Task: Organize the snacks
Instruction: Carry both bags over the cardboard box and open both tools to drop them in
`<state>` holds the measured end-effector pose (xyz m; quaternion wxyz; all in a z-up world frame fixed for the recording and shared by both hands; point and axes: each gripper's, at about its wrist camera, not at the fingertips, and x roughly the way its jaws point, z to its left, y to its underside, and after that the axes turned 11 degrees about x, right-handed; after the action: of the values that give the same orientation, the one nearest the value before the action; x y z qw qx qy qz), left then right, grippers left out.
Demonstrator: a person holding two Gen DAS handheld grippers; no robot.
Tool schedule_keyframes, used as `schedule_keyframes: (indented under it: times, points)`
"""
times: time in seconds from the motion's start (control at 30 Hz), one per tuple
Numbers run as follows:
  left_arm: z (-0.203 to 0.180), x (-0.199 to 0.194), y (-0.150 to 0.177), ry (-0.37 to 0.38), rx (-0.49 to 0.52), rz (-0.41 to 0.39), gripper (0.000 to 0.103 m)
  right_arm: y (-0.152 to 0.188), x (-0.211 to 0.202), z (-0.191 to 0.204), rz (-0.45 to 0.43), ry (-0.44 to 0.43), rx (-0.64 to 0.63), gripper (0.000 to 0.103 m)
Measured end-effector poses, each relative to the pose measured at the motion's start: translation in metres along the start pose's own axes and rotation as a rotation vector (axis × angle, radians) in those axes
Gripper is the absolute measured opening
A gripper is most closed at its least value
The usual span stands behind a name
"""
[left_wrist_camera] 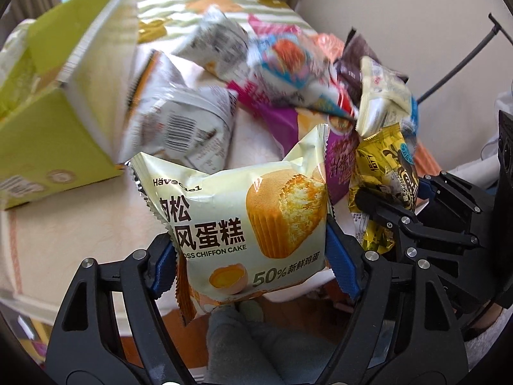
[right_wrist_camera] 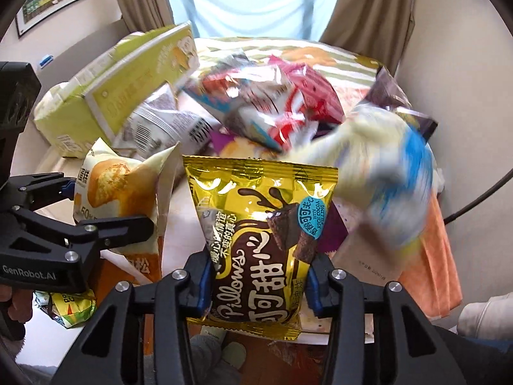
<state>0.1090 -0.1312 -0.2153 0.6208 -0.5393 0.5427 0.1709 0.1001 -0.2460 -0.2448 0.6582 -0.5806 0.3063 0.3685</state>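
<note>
Gold cocoa pillows pack [right_wrist_camera: 256,240] and chiffon cake packet [left_wrist_camera: 243,221] sit clamped between jaws; beyond, the blurred pile [left_wrist_camera: 272,73] seemingly remains unsorted.

Cloth-covered table [left_wrist_camera: 64,224], green box [left_wrist_camera: 48,134] at left, snack packets [left_wrist_camera: 282,64] heaped at right.

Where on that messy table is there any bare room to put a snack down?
Bare cloth shows at the near left, between the green box and the held chiffon cake pack. The far right is crowded with the snack pile.
</note>
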Motion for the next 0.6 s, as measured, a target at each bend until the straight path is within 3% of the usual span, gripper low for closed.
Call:
schedule_keyframes:
  times: [0.37,0.6]
  points:
    - [0.031,-0.112,-0.007,-0.175,-0.078,-0.177,0.076,-0.036,-0.061,0.036,-0.084,-0.097,-0.095,0.042]
    - [0.108,-0.157,-0.026,-0.266,-0.134,-0.247,0.077,-0.094,-0.071,0.088,-0.156,-0.158,-0.166,0.042]
